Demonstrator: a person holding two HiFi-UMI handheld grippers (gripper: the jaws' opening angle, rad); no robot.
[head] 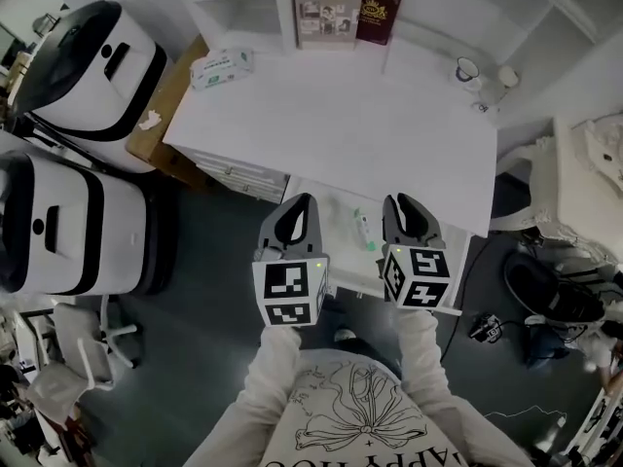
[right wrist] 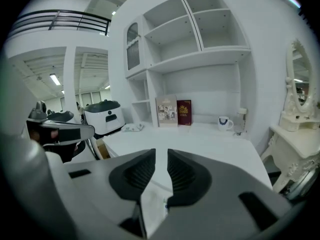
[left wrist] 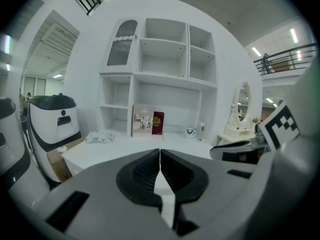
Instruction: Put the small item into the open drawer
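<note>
Spanning the head view, a white bench [head: 389,134] is seen under a white shelf unit [left wrist: 165,54], with two white-and-black machines [head: 83,76] on the floor at its left. Beneath the bench's near edge the open drawer [head: 339,207] is pulled out.

The left gripper [head: 300,202] is held with its jaws pressed together on nothing. The jaws of the right gripper [head: 404,202] are parted by a narrow gap, likewise empty.

On the person's shirt [head: 360,426] print is seen upside down, and "HAPPY" can be read. No title can be made out on the pale book [head: 326,13], the maroon book [head: 378,13] or the tissue pack [head: 222,68]. A mug [head: 468,70] stands at the bench's back right.

An oval mirror [right wrist: 298,79] is shown only by the gripper views. The small item [head: 363,230] (a pale tube with a green end) is shown plainly by the head view alone, lying inside the drawer between the two grippers and held by neither.
</note>
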